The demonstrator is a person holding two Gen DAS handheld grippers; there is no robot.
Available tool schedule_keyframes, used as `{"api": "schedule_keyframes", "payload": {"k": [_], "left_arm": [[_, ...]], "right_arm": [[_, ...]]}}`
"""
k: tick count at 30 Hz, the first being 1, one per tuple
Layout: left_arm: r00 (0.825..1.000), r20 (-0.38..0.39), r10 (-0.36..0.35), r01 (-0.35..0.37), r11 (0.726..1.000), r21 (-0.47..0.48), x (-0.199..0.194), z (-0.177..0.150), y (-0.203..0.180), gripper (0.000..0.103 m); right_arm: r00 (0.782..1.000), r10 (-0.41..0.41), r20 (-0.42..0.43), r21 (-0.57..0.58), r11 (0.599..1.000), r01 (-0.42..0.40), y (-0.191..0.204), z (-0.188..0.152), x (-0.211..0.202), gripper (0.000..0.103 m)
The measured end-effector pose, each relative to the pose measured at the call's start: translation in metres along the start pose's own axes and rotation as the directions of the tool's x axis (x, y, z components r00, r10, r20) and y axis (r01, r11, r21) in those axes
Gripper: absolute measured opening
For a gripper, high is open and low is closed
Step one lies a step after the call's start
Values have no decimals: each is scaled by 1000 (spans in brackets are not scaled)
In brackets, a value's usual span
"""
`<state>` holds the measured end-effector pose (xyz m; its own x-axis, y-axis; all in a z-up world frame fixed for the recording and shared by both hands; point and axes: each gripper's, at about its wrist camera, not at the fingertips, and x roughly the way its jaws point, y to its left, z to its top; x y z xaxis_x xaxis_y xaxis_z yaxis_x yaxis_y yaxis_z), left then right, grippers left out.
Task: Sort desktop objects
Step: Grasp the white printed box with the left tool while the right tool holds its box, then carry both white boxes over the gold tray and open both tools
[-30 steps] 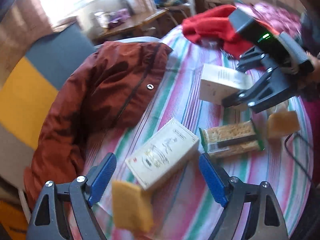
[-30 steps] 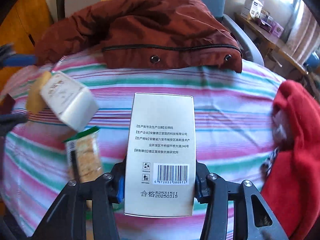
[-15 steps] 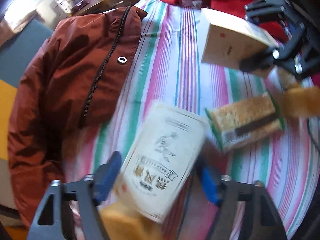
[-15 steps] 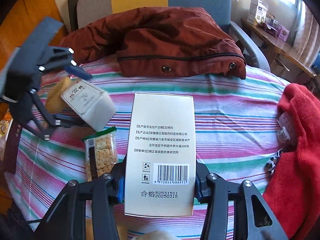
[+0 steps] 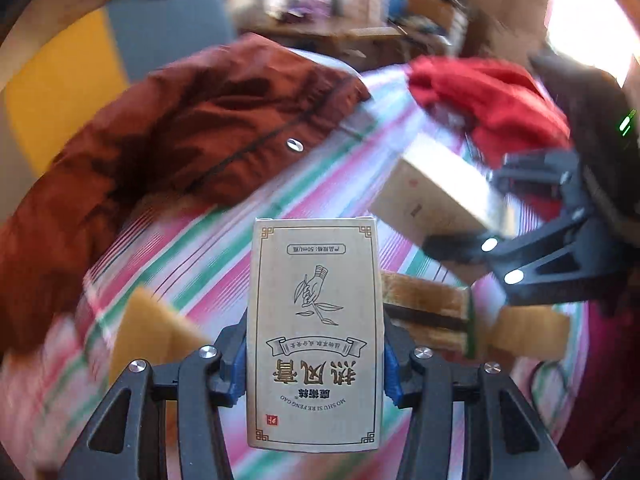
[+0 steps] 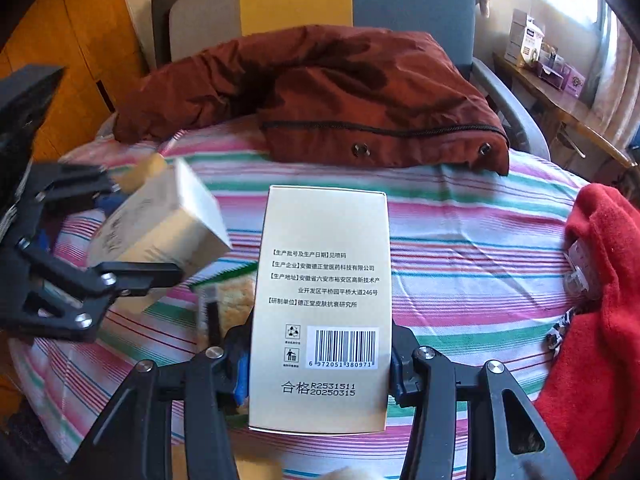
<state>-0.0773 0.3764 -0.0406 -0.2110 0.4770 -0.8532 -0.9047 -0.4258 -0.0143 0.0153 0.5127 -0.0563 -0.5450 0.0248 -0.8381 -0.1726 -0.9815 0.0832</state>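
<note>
At the bottom centre of each wrist view, the left tongs clench a cream herbal-drawing box and the right tongs a barcode-printed box, both lifted. Above them in frame, a cracker packet and yellow sponges remain unsorted on the striped tabletop. No container is visible; sorting looks early.

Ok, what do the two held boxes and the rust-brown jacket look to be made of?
Cream box with gold print in the left tool: probably matte paperboard, with crisp folded edges. Pale gold barcode box in the right tool: paperboard with a slight sheen. Rust-brown jacket: thin woven synthetic, likely nylon, creased, with zipper and metal snaps.
</note>
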Motion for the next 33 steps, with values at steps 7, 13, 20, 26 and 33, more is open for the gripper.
{"api": "schedule_keyframes", "payload": {"k": [7, 13, 20, 26, 33], "left_arm": [[990, 74, 116, -96, 967, -235, -66, -38, 11, 52], [974, 78, 212, -176, 928, -329, -96, -74, 23, 52], [958, 91, 272, -215, 890, -402, -125, -109, 37, 52], [949, 108, 295, -215, 860, -462, -151, -141, 51, 52], [942, 104, 320, -213, 806, -552, -176, -191, 77, 52]], "right_arm": [[998, 51, 38, 4, 999, -51, 18, 4, -8, 51], [998, 46, 53, -4, 999, -46, 44, 7, -21, 51], [996, 60, 69, -49, 997, -57, 94, 6, -39, 51], [990, 111, 84, -99, 990, -102, 147, 8, -53, 51], [980, 187, 61, -157, 972, -176, 221, 7, -50, 51]]}}
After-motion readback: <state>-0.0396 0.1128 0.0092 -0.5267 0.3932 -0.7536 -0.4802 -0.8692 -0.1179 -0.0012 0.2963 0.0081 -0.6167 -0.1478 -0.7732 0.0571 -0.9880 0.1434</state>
